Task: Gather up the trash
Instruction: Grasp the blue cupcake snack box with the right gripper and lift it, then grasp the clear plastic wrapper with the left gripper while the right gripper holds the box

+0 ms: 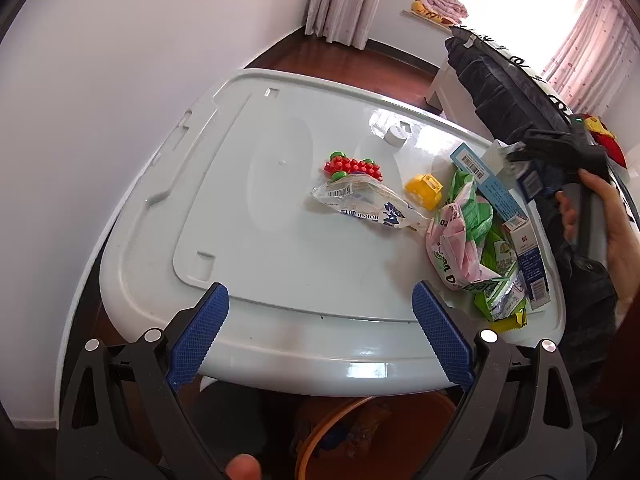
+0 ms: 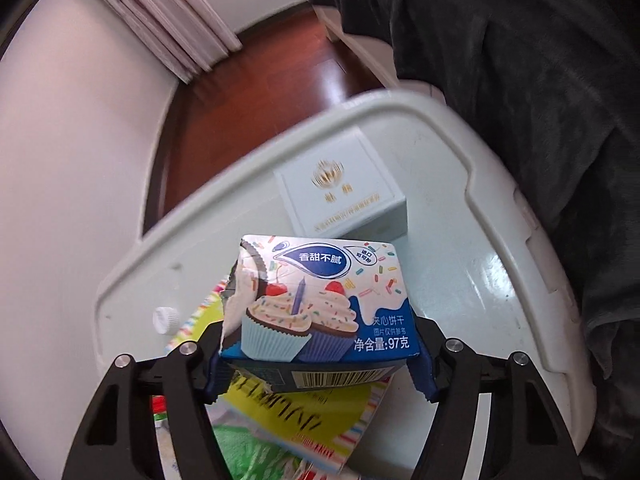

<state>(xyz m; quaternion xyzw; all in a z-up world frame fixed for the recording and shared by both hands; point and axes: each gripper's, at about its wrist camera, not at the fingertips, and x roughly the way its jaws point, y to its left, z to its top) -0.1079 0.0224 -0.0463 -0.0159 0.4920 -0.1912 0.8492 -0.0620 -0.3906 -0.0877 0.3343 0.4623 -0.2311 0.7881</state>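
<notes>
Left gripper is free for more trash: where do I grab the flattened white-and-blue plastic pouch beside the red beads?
Pinch the pouch across its narrow, crumpled middle, coming straight down with the open left gripper. It lies flat on the white plastic lid, so a side approach would probably just push it along.

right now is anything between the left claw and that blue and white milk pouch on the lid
Nothing visible. The left claw hangs open over the near edge of the white lid, and only bare lid lies between it and the milk pouch. The red bead toy sits behind the pouch.
</notes>
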